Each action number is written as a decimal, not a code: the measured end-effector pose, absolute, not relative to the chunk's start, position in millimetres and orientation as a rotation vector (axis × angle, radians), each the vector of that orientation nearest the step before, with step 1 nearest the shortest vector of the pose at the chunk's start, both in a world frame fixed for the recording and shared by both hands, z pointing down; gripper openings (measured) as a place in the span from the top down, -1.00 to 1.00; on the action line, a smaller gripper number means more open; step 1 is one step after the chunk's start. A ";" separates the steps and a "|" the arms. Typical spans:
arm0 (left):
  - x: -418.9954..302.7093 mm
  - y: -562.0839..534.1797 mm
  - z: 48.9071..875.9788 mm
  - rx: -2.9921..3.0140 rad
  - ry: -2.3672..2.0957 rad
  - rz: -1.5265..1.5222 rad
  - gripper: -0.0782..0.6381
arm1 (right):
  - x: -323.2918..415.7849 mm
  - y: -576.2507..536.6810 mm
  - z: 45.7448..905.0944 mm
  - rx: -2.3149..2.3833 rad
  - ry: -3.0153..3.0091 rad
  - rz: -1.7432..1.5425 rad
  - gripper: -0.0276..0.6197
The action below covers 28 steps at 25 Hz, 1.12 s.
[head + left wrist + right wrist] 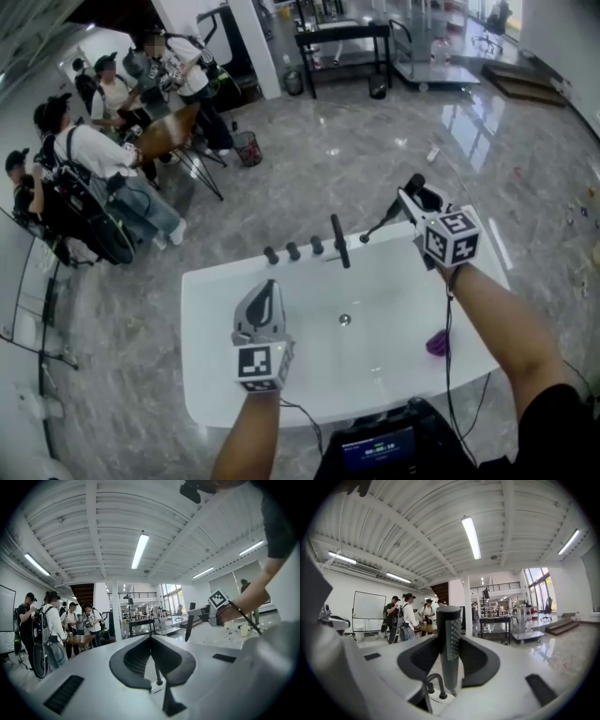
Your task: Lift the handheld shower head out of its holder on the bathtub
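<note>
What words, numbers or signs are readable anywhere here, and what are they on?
No text here can be read.
Small screen at the bottom of the head view: glowing characters, too small and blurred to read.
Left cube and right cube: black-and-white square patterns, no letters or numbers.
Whiteboard: looks blank.

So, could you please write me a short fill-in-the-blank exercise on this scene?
1. The shower head is gripped between the jaws of the ___ gripper.
2. The left gripper holds nothing; its jaws are ___.
3. The small object lying in the tub is coloured ___.
Missing words: right; shut; purple.
</note>
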<state>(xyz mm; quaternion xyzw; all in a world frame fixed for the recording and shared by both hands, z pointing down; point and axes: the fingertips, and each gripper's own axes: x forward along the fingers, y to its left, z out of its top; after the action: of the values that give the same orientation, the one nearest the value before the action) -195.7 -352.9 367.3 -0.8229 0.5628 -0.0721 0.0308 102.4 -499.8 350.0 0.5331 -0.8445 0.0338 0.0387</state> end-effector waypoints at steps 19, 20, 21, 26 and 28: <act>-192.5 -334.5 326.7 -2.560 1.677 -0.153 0.76 | 106.4 -423.8 255.2 1.698 -2.658 -0.013 0.46; -190.1 -332.4 321.5 -2.559 1.665 -0.146 0.76 | 107.4 -419.4 253.5 1.705 -2.668 -0.004 0.47; -187.5 -330.1 315.7 -2.559 1.652 -0.140 0.76 | 108.3 -415.0 251.0 1.713 -2.678 0.007 0.47; -172.8 -315.8 308.4 -2.589 1.627 -0.118 0.76 | 115.6 -396.7 247.7 1.716 -2.676 0.019 0.46; -167.2 -310.5 306.8 -2.590 1.626 -0.112 0.76 | 118.6 -393.4 250.1 1.707 -2.673 0.016 0.46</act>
<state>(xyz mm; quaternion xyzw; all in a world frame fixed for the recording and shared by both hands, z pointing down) -167.2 -310.5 306.8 -0.8457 0.5309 -0.0366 0.0409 118.6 -393.4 250.1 0.5381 -0.8427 0.0050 -0.0152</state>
